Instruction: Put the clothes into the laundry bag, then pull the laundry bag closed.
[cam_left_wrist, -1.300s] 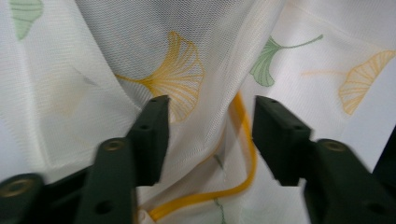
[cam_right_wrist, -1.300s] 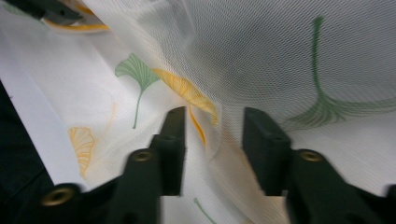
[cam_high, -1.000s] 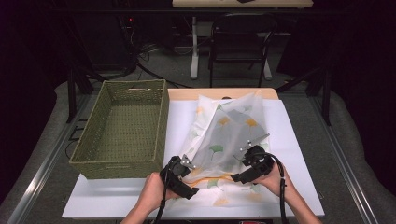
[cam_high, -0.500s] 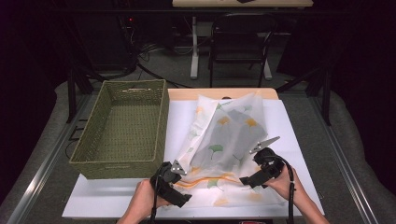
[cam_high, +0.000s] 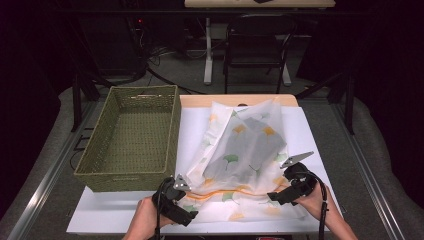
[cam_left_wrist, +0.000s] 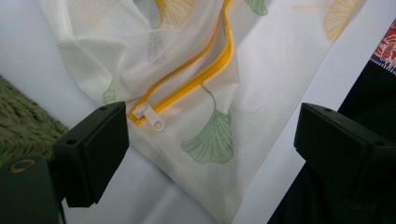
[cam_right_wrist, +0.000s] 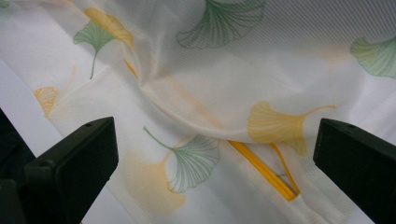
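Table (cam_high: 125, 212): white top with a pale wooden strip along the far edge, set on a grey floor between two metal rails.

Mesh bag (cam_high: 245, 155): white see-through laundry bag printed with green and orange ginkgo leaves, lying rumpled on the right half of the table, its near edge toward the person. A dark grey article shows through the mesh in the middle; what it is cannot be told through the weave. A yellow zipper (cam_left_wrist: 201, 77) runs along the near edge, with a white pull tab (cam_left_wrist: 152, 116) at its end in the left gripper view.

Basket (cam_high: 131, 145): green woven, rectangular, on the left half of the table, its right wall just beside the bag.

Left gripper (cam_high: 186, 206): at the bag's near left corner. Jaws stand well apart, having just been opening; the corner with the pull tab lies between them, and no pad presses on it.

Right gripper (cam_high: 272, 196): at the bag's near right edge. Jaws wide apart after opening; mesh and the other zipper end lie below them, unclamped.

Room: dark beyond the table. A black chair (cam_high: 257, 55) stands behind, with a white table leg (cam_high: 208, 50) and loose cables (cam_high: 155, 75) on the floor.
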